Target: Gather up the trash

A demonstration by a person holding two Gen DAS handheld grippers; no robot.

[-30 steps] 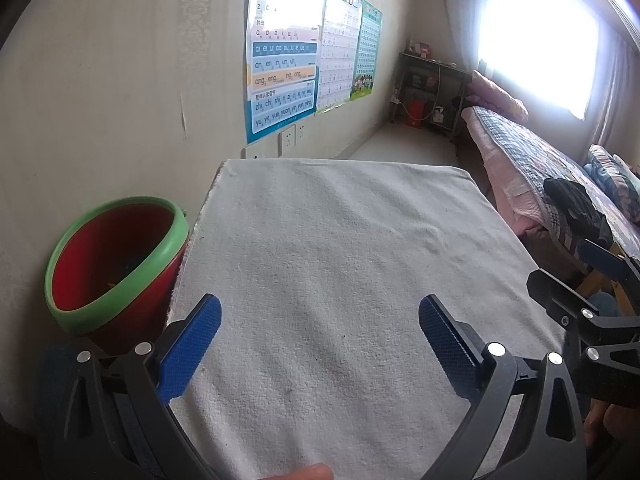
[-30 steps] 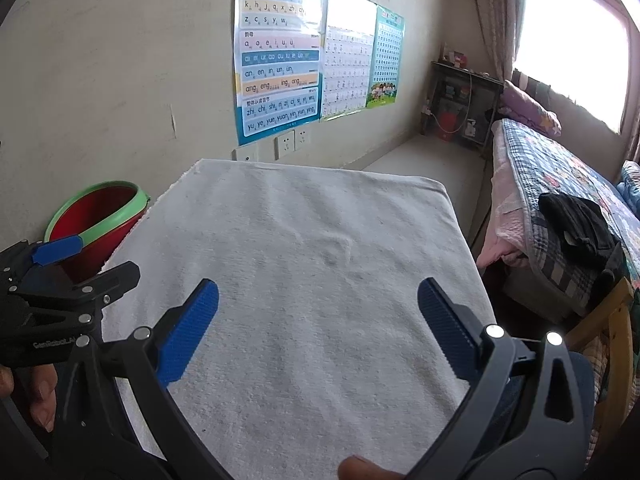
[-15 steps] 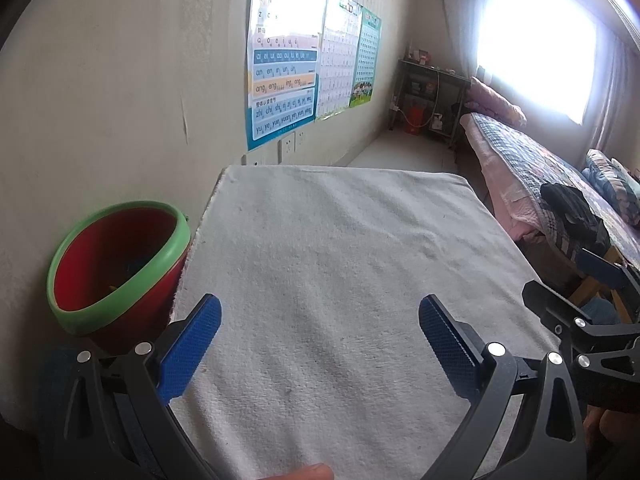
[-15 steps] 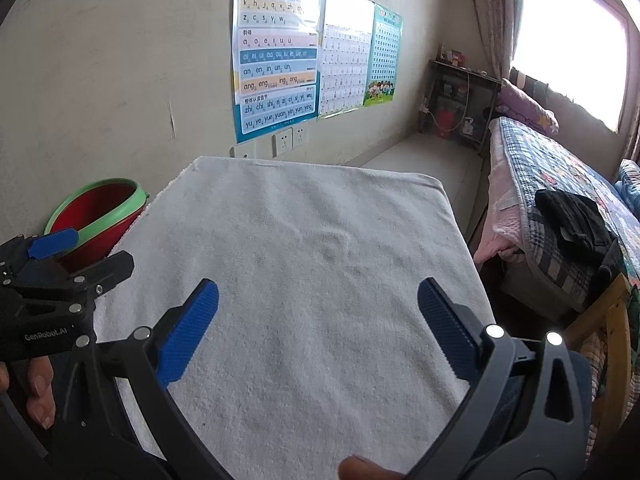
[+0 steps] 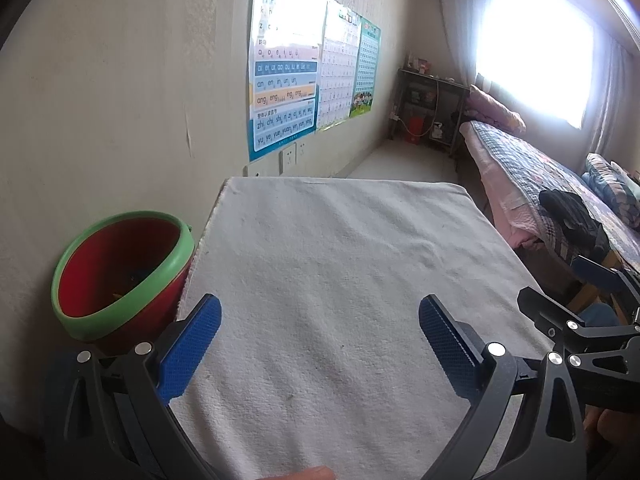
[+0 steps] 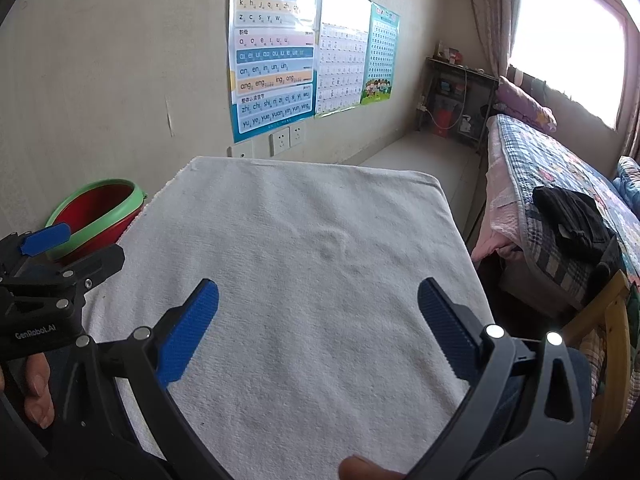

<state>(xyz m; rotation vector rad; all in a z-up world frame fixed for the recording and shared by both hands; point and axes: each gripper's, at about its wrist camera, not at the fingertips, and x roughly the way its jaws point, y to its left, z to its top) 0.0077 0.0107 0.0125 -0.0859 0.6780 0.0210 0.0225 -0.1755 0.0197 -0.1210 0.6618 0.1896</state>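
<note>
Both views sit a little lower than a second ago, so the bucket (image 5: 120, 276) and the posters (image 6: 276, 52) show more fully, while the tongs stay spread wide.

Left gripper (image 5: 320, 332) hovers over the near part of the tabletop (image 5: 340, 272), its blue pads far apart with nothing between them. Right gripper (image 6: 318, 320) hangs over the same white cloth, jaws just as wide and empty. The red bucket with its green rim stands off the tabletop's left edge, against the wall, just beside the cloth; small bits lie at its bottom, too blurred to name. No trash can be made out on the cloth. Beyond the right edge stands a bed (image 6: 560, 184) with a dark garment (image 6: 572, 216) on it.
</note>
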